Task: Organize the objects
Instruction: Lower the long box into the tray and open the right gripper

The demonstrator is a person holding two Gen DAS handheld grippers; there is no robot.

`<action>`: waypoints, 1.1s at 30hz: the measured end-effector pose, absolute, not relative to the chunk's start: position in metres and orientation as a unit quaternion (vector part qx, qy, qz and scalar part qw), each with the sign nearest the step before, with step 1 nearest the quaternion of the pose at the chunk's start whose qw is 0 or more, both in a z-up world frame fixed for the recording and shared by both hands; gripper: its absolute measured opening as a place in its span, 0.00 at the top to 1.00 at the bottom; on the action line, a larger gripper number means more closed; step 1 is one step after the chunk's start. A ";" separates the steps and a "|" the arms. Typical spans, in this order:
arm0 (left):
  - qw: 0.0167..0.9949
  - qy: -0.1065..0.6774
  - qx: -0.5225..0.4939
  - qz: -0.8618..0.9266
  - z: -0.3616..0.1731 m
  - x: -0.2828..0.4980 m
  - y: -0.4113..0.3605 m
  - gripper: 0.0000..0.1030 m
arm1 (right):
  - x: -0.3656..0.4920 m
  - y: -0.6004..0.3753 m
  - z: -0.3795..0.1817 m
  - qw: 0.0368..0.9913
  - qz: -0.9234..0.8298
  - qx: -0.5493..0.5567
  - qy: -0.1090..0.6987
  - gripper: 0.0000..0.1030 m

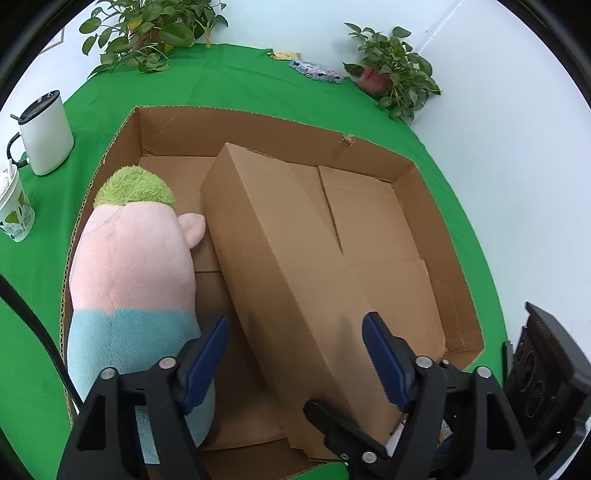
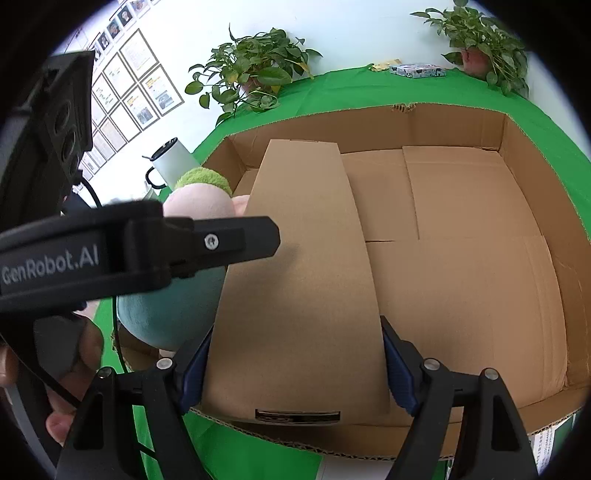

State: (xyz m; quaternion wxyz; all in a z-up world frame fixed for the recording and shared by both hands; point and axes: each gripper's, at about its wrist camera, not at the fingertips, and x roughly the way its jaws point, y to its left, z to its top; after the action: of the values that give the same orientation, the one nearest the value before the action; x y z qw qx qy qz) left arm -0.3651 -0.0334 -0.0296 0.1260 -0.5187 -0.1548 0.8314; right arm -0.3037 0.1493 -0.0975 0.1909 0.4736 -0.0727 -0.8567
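A long closed cardboard box (image 1: 295,266) lies inside a large open cardboard tray (image 1: 454,321). A plush doll (image 1: 129,266) with green hair, pink body and teal bottom lies in the tray, left of the box. My left gripper (image 1: 295,332) is open and hovers over the near end of the box and the doll's base. In the right wrist view my right gripper (image 2: 295,354) is shut on the long box (image 2: 299,258), its blue pads against both sides at the near end. The doll (image 2: 192,236) shows behind the left gripper's finger.
A green cloth (image 1: 229,81) covers the table. A white mug with lid (image 1: 46,133) and a printed paper cup (image 1: 14,210) stand at left. Two potted plants (image 1: 147,33) (image 1: 395,70) and a small patterned pack (image 1: 314,72) sit at the back.
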 end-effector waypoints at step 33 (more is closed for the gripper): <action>0.124 -0.181 -0.454 0.864 -0.005 -0.295 -0.097 0.34 | -0.298 0.107 -0.101 0.260 -0.833 0.488 -0.021 0.13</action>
State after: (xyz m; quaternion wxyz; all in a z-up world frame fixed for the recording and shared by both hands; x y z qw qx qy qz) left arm -0.2946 -0.0973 -0.0053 0.1238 -0.4535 -0.1808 0.8639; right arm -0.2976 0.1066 -0.1011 0.2599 0.4878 -0.0206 -0.8331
